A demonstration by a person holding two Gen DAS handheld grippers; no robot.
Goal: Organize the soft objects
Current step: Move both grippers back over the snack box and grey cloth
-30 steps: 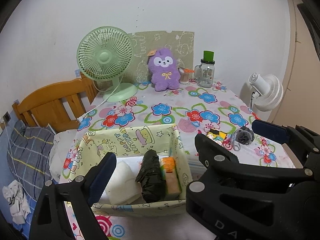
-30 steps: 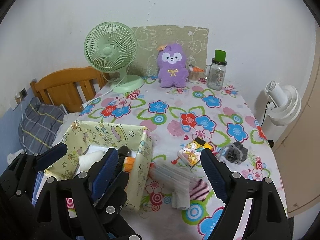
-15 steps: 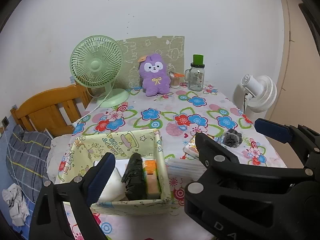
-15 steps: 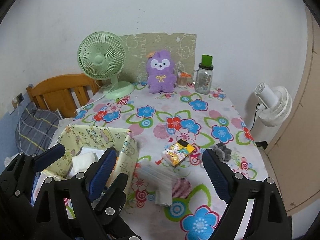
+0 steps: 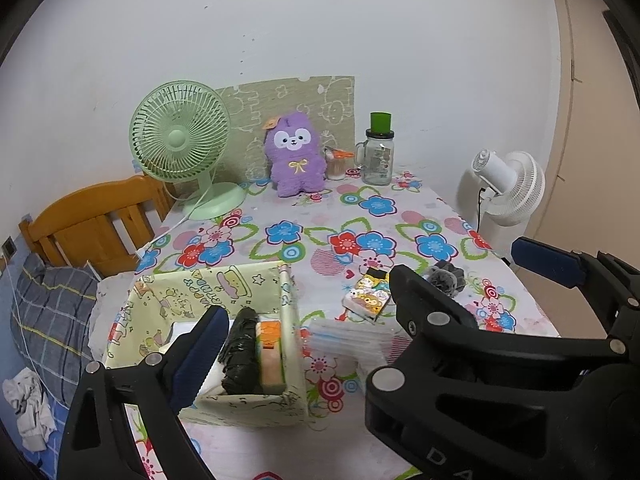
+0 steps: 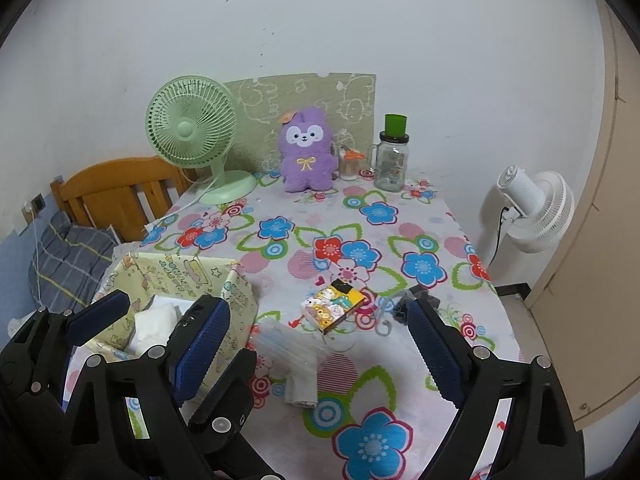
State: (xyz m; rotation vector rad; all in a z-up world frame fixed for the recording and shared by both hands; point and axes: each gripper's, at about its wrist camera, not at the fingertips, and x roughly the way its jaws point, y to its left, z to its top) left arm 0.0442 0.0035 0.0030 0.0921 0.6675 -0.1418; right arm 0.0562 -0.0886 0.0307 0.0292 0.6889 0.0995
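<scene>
A yellow-green fabric box [image 5: 224, 288] [image 6: 176, 276] stands at the table's near left. It holds a black roll [image 5: 240, 350], an orange pack [image 5: 272, 354] and white cloth [image 6: 156, 322]. A clear packet of masks [image 5: 346, 338] [image 6: 286, 346], a cartoon tissue pack [image 5: 368, 294] [image 6: 334, 304] and a grey scrunchie [image 5: 446, 278] [image 6: 404, 306] lie to the box's right. My left gripper [image 5: 308, 320] is open and empty above the box's right side. My right gripper [image 6: 318, 344] is open and empty above the mask packet.
At the table's far edge stand a green desk fan [image 5: 184, 148], a purple plush [image 5: 296, 156], a small cup [image 5: 336, 162] and a glass jar with a green lid [image 5: 378, 152]. A white fan [image 5: 508, 184] stands right of the table. A wooden bed frame [image 5: 88, 224] is on the left.
Both grippers have pulled back and up from the table, so the box and loose items look smaller and farther. Both stay open and empty.
</scene>
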